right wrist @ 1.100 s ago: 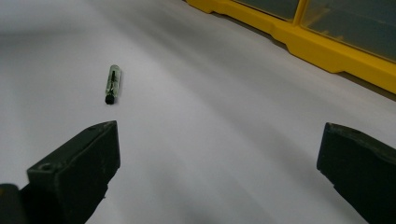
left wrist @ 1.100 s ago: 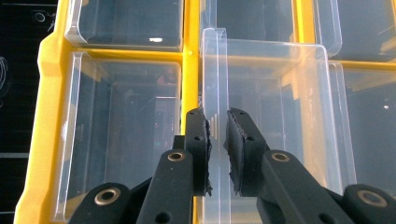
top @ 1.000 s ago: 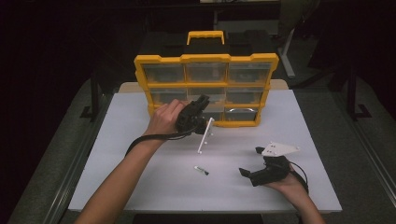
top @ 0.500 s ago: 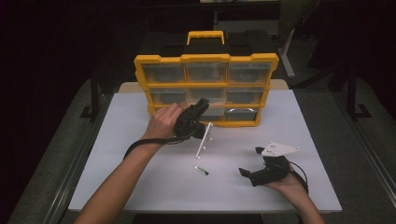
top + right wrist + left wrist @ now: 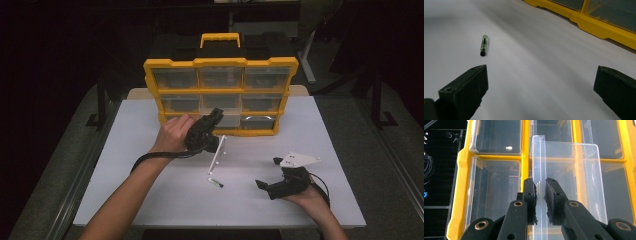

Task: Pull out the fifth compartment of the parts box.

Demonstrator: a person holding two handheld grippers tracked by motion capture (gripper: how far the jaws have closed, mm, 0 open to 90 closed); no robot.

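Note:
A yellow organizer (image 5: 220, 95) with clear drawers stands upright at the back of the table. One clear drawer (image 5: 571, 177) in its middle column is pulled partly out. My left gripper (image 5: 540, 195) is shut on that drawer's front lip (image 5: 539, 157), and in the high view the gripper (image 5: 212, 120) sits right at the organizer's lower middle. A small clear tube with a black tip (image 5: 216, 182) lies on the table. My right gripper (image 5: 267, 181) rests open to the right of the tube (image 5: 484, 45), apart from it, with nothing between its jaws (image 5: 541, 82).
The white tabletop (image 5: 150, 200) ends at the front and side edges, with dark floor around it. A white three-cornered plate (image 5: 217, 155) hangs under the left gripper and a grey one (image 5: 299, 160) tops the right. The organizer's yellow base (image 5: 599, 25) lies far right in the right gripper view.
The left hand has shifted only slightly at the organizer's front. The right hand and the tube have stayed where they were.

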